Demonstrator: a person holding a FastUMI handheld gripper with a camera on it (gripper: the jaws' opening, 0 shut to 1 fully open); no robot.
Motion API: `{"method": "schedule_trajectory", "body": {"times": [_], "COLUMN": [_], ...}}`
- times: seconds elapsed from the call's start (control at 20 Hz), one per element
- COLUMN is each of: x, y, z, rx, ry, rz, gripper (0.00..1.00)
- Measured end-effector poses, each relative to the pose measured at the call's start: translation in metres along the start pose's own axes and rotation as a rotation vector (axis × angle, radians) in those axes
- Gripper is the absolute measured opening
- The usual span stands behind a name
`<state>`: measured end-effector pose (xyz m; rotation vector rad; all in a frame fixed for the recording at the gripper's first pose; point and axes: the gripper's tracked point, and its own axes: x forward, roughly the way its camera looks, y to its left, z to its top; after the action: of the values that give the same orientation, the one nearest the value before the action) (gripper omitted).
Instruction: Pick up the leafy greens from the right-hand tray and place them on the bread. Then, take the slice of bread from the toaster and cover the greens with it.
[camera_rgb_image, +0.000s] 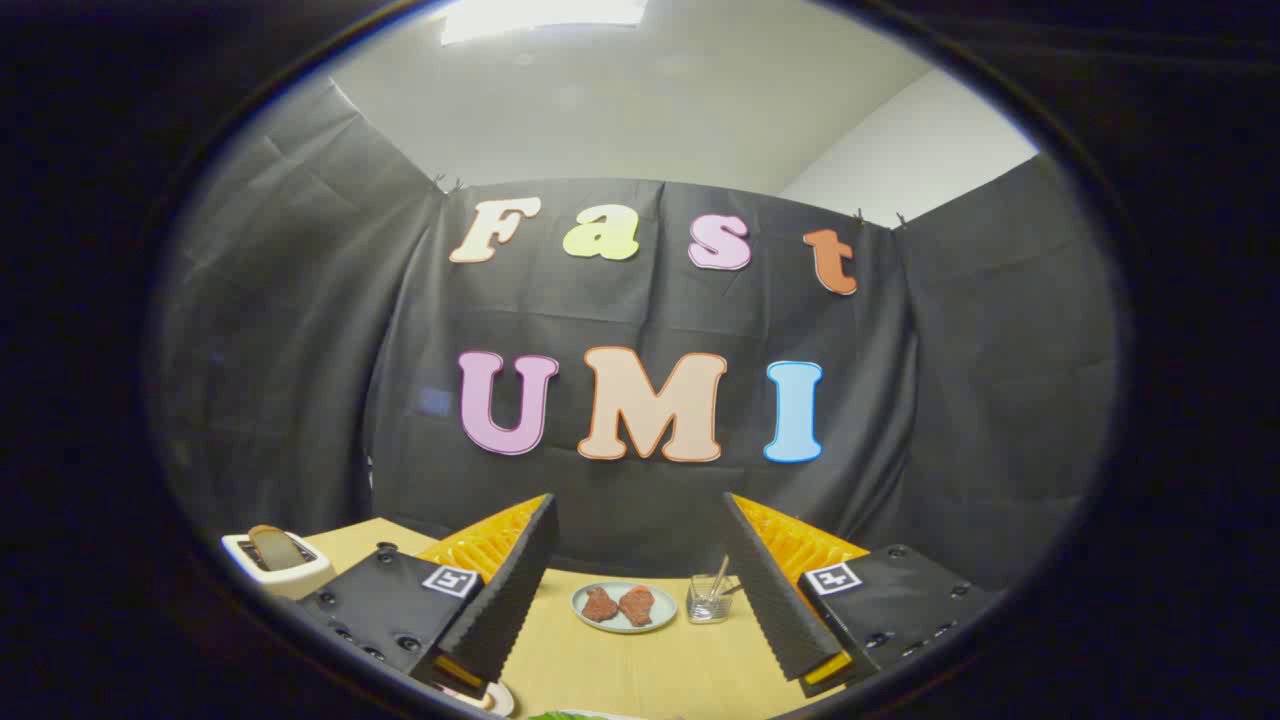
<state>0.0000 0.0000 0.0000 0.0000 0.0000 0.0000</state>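
Green leaf edge (568, 715) peeks up between our fingers at their base, the leafy greens barely showing. Our gripper (637, 530) stands spread wide and grasps nothing. Off beyond the left finger we see the slice of bread (270, 545) upright in the white toaster (285, 572). Ahead on the wooden table (640, 670) sit a plate (623, 608) with two reddish-brown pieces and a small glass (709, 599) just beside it.

Pale plate (590, 622) with two reddish-brown meat pieces (618, 604), small glass (708, 601) just beside, on tan table (640, 670).
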Motion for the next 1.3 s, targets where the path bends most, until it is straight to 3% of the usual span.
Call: {"method": "schedule_trajectory", "body": {"times": [0.95,1.3], "x": [-0.006,0.001], "y": [-0.011,-0.005], "z": [-0.017,-0.037], "rx": [0.044,-0.021], "ry": [0.034,0.087], "rz": [0.004,0.182], "gripper": [1.0,1.0]}}
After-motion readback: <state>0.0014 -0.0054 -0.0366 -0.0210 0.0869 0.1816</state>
